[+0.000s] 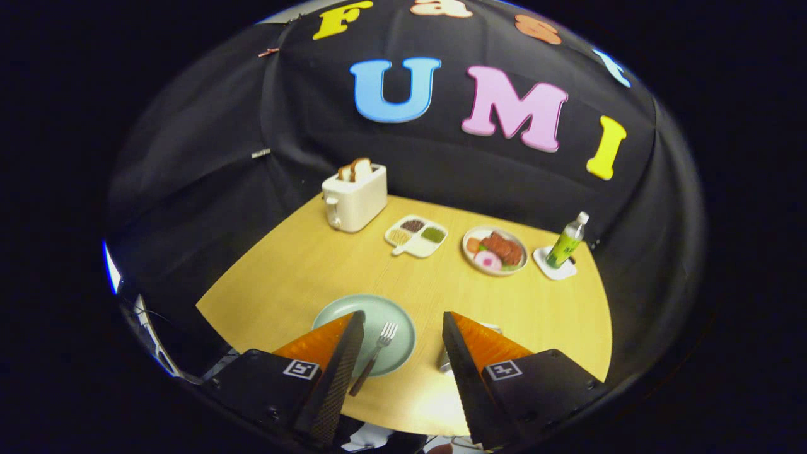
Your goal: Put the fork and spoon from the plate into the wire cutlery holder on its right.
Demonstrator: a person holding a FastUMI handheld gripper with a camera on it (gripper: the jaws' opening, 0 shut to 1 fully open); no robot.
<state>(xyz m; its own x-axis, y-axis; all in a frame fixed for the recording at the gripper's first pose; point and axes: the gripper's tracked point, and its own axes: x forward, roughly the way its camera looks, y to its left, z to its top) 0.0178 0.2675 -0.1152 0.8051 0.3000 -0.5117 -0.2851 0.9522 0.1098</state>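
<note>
A pale green plate (353, 309) lies on the wooden table just ahead of my left finger, which covers its near left part. A fork (376, 353) with a dark handle rests on the plate, tines pointing away, its handle reaching over the near rim between my fingers. Part of the wire cutlery holder (444, 360) shows to the right of the plate, mostly hidden behind my right finger. My gripper (403, 328) hovers above the table, open, with nothing held. I cannot make out the spoon.
Beyond the plate stand a white toaster (354, 197) with bread, a divided white dish (416, 237) of grains, a plate of food (495, 251) and a green bottle (567, 241) on a white coaster. The table's near edge runs below my fingers.
</note>
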